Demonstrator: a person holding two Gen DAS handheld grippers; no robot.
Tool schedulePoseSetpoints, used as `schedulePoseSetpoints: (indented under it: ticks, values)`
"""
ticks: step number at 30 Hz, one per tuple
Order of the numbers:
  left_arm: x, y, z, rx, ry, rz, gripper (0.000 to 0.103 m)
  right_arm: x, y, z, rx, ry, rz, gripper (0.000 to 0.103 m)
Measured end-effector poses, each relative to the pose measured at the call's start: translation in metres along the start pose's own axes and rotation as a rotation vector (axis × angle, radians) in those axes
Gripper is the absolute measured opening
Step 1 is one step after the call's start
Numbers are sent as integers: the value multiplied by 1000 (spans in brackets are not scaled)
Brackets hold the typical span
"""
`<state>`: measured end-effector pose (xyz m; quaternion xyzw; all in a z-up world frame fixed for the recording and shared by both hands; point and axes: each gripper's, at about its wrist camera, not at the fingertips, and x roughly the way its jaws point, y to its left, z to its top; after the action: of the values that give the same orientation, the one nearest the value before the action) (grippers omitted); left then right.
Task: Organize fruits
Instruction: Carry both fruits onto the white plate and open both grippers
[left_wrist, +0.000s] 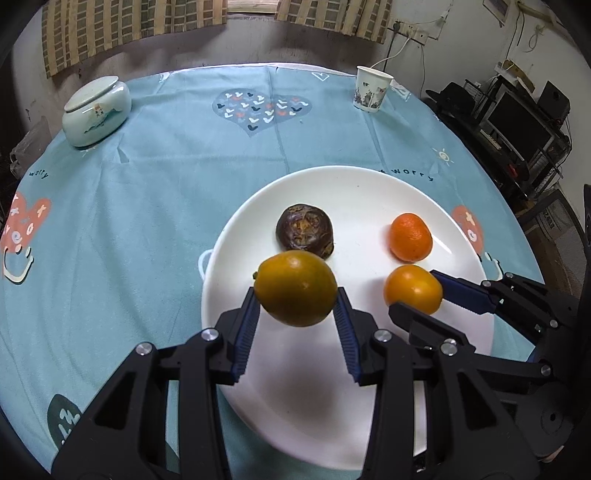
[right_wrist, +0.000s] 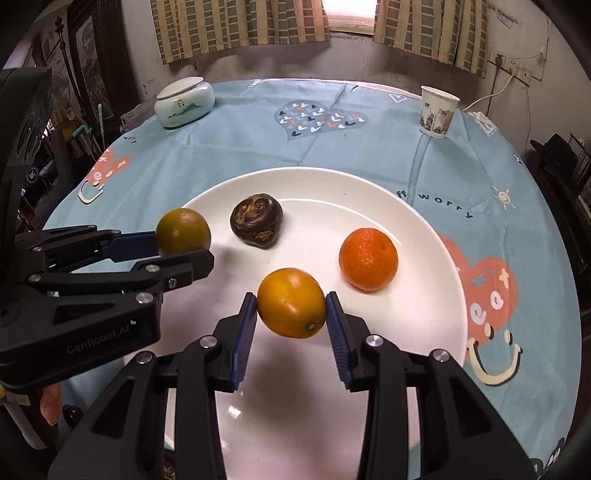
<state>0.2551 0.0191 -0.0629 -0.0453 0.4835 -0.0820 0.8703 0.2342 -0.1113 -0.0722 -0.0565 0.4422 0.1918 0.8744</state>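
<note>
Fruits sit between both sets of fingers above the plate (left_wrist: 369, 192). Left gripper (left_wrist: 297, 306) pinches a greenish orange (left_wrist: 295, 288). Right gripper (right_wrist: 291, 314) pinches a yellow orange (right_wrist: 291, 302).

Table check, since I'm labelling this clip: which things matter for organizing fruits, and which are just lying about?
Job: greenish orange in left gripper; yellow orange in right gripper; mandarin; dark fruit; white plate.
Lying about: lidded jar; paper cup.
</note>
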Motion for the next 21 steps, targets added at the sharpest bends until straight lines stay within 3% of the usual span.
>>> schedulePoseSetpoints:
  ticks: [3, 5, 6, 7, 11, 15, 17, 19, 21]
  values:
    - [-1, 1, 3, -12, 1, -8, 48, 5, 1, 4, -22, -16, -25, 42]
    - [-18, 0, 3, -5, -51, 1, 62, 2, 1, 3, -26, -22, -47, 46]
    - [-26, -2, 2, 0, -73, 11, 64, -4, 0, 3, -22, -26, -53, 52]
    - [-38, -3, 2, 7, -101, 11, 67, -10, -1, 3, -15, -41, -63, 65]
    - [-81, -8, -6, 11, -166, -14, 71, -41, -4, 4, -4, -101, -86, 67]
    - [-122, -12, -29, 41, -227, -22, 75, -79, -16, -12, 59, -116, -78, 71]
    - [-140, -12, -48, 43, -259, -20, 85, -95, -23, -26, 101, -118, -66, 80]
    - [-152, -9, -67, 48, -274, -13, 85, -109, -26, -41, 131, -120, -60, 90]
    - [-159, -5, -85, 37, -268, -16, 85, -125, -23, -60, 138, -134, -50, 91]
